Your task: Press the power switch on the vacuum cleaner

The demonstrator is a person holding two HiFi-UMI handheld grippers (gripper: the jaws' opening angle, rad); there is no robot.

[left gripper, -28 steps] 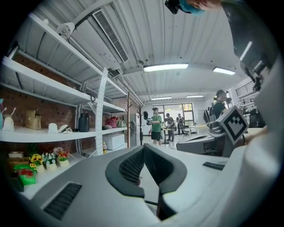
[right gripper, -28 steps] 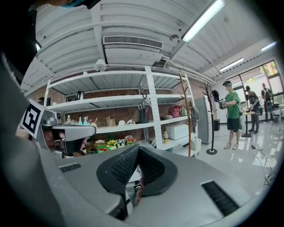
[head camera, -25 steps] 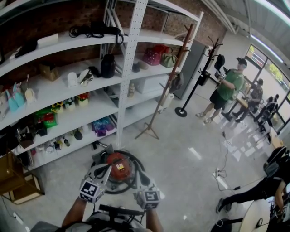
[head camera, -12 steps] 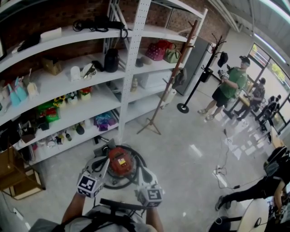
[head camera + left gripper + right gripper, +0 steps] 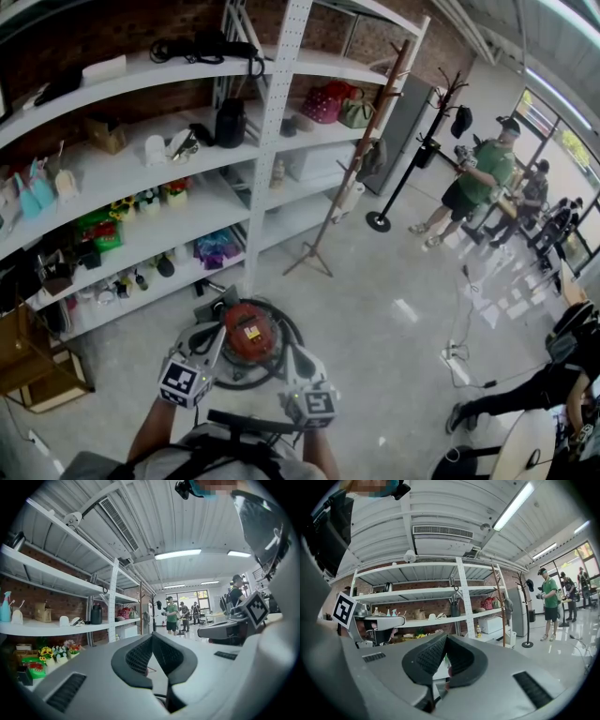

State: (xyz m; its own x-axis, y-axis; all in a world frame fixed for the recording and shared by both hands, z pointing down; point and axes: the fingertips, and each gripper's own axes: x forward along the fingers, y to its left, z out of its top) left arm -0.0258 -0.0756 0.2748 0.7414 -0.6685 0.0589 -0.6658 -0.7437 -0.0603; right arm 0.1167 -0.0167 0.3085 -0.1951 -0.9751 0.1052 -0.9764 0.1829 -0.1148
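Note:
The vacuum cleaner (image 5: 248, 333) is a red round canister with a yellow label, ringed by a black hose, standing on the grey floor in front of the white shelves. In the head view my left gripper (image 5: 215, 339) points at its left side and my right gripper (image 5: 289, 357) at its lower right side, both close to it. Whether they touch it I cannot tell. In the left gripper view the left gripper (image 5: 151, 637) has its pads together with nothing held. The right gripper (image 5: 446, 638) looks the same in its own view. The power switch is not distinguishable.
White shelves (image 5: 272, 112) full of small items run behind the vacuum. A wooden coat stand (image 5: 323, 234) and a black one (image 5: 403, 178) stand to the right. People (image 5: 473, 183) are at the far right. A power strip (image 5: 457, 370) with cable lies on the floor. A wooden crate (image 5: 33, 375) sits left.
Over the last second the head view shifted slightly, so the vacuum sits a little higher and right in the picture. Both grippers stayed shut beside it; almost nothing moved in the last half second.

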